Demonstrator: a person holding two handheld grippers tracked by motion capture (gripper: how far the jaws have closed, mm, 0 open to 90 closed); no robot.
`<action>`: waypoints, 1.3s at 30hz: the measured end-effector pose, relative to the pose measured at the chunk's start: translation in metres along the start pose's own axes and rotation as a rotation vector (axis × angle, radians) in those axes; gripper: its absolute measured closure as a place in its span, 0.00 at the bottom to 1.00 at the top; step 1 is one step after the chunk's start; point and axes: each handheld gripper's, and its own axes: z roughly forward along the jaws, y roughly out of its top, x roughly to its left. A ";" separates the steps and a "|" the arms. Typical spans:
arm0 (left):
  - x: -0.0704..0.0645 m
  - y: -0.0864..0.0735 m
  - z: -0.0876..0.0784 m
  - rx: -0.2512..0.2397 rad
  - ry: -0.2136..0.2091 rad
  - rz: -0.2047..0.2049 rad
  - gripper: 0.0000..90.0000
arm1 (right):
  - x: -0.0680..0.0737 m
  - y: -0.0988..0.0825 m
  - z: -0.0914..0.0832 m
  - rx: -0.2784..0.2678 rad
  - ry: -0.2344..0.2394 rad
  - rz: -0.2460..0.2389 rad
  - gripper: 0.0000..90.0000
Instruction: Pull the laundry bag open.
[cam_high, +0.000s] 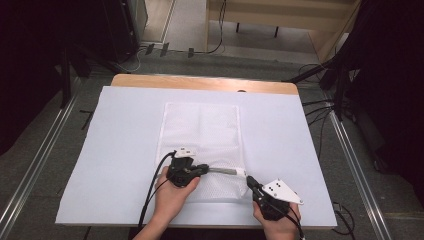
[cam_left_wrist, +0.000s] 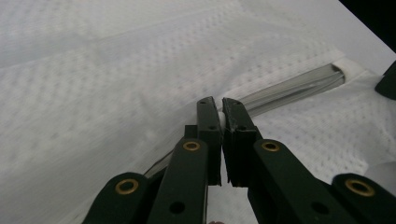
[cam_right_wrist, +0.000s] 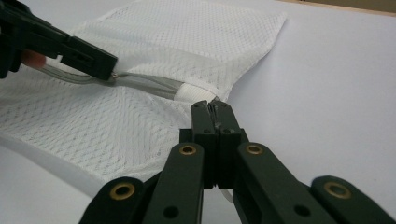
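Observation:
A white mesh bag (cam_high: 200, 127) lies flat on the white sheet, its long side running away from me. A grey zipper (cam_high: 226, 171) crosses its near end. In the high view my left gripper (cam_high: 205, 168) sits on the bag at the zipper's left part. Its jaws are shut on a small white zipper pull (cam_left_wrist: 221, 117). The zipper (cam_left_wrist: 289, 88) runs on toward its white end tab (cam_left_wrist: 348, 67). My right gripper (cam_high: 249, 180) is shut on the bag's edge (cam_right_wrist: 215, 103) just beyond the zipper's end (cam_right_wrist: 191, 91). The left gripper (cam_right_wrist: 109, 70) appears in the right gripper view at the upper left.
A white sheet (cam_high: 115, 150) covers the table, with a strip of wooden tabletop (cam_high: 200, 83) bare at the far edge. Metal rails (cam_high: 45, 150) run along both sides on the floor. Cables (cam_high: 315, 107) and dark stands (cam_high: 340, 75) lie beyond the far right corner.

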 end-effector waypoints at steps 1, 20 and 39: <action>0.008 -0.004 -0.007 -0.001 0.016 -0.005 0.97 | 0.000 0.000 0.000 -0.002 0.001 -0.004 1.00; 0.075 -0.036 -0.077 -0.035 0.155 -0.071 0.97 | -0.003 0.001 -0.002 -0.003 -0.027 -0.001 1.00; 0.094 -0.062 -0.109 -0.099 0.194 -0.089 0.93 | 0.006 0.001 -0.002 0.010 -0.040 -0.058 1.00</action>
